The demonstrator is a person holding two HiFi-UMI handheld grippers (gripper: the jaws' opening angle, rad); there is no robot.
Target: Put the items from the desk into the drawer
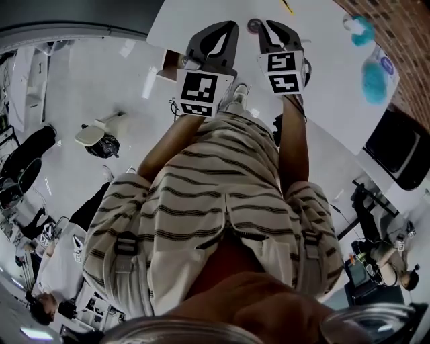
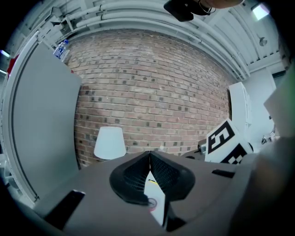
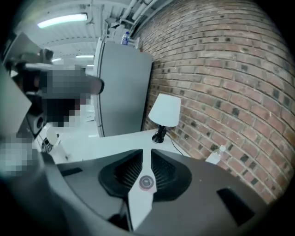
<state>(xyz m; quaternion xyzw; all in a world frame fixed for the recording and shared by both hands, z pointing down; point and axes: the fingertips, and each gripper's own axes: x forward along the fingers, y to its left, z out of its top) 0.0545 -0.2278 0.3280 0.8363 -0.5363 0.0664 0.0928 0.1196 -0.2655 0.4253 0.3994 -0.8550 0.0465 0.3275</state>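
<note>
Head view: left gripper (image 1: 227,27) and right gripper (image 1: 269,27) are hanging over the white desk's (image 1: 322,80) near edge, with a small round thing (image 1: 254,25) lying between them. Left gripper view: jaw tips are touching, gripping nothing. Right gripper view: tips are pressing together, also empty.

The striped cotton clothing (image 1: 222,195) is cream with thin dark bands. The flat white table (image 1: 201,20) is plain. The rough brick wall (image 2: 152,92) is red-brown with pale mortar; the conical lampshade (image 3: 166,109) is white and the tall metal cabinet (image 3: 124,92) is grey.
</note>
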